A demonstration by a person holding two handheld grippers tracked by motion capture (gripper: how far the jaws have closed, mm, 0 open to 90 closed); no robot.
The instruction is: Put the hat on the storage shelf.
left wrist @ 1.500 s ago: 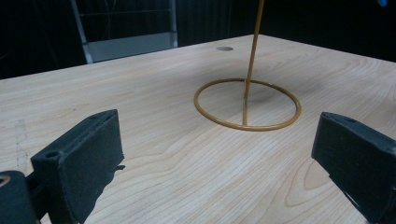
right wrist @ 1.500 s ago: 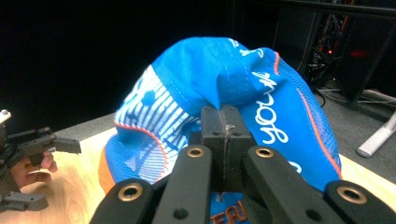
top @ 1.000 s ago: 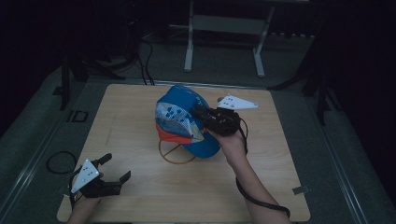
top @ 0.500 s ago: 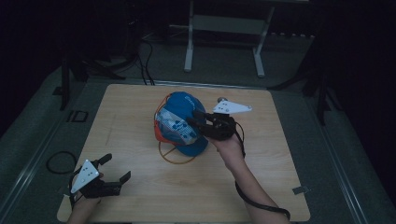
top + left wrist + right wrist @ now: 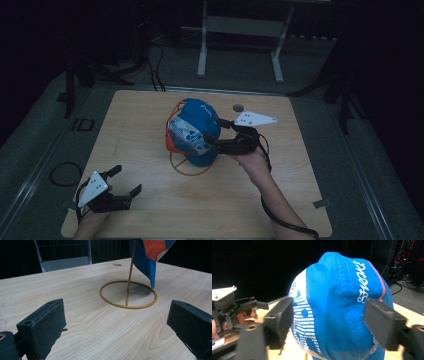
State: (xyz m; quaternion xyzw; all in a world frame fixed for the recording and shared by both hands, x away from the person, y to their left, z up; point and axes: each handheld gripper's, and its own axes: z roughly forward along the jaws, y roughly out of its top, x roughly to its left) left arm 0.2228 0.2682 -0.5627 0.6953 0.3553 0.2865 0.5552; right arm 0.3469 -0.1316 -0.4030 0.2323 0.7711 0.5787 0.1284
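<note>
A blue cap [image 5: 195, 132] with white print and an orange underside hangs on a thin brass wire stand whose ring base [image 5: 190, 169] lies on the wooden table [image 5: 300, 200]. My right gripper [image 5: 215, 134] is open at the cap's right side. In the right gripper view its jaws stand wide on either side of the cap [image 5: 342, 307]. My left gripper [image 5: 125, 180] rests open near the table's front left corner with nothing between its jaws. The left gripper view looks between those jaws at the ring base [image 5: 128, 305] and the cap's lower edge [image 5: 147, 255].
A small round hole [image 5: 238, 107] sits in the tabletop behind the cap. Beyond the far edge stands a metal frame [image 5: 240, 25] on the dark floor. A cable loop [image 5: 65, 172] lies on the floor to the left.
The right gripper has shifted slightly toward the front of the table beside the cap, and the cap has turned a little on its stand. The left gripper has stayed put.
</note>
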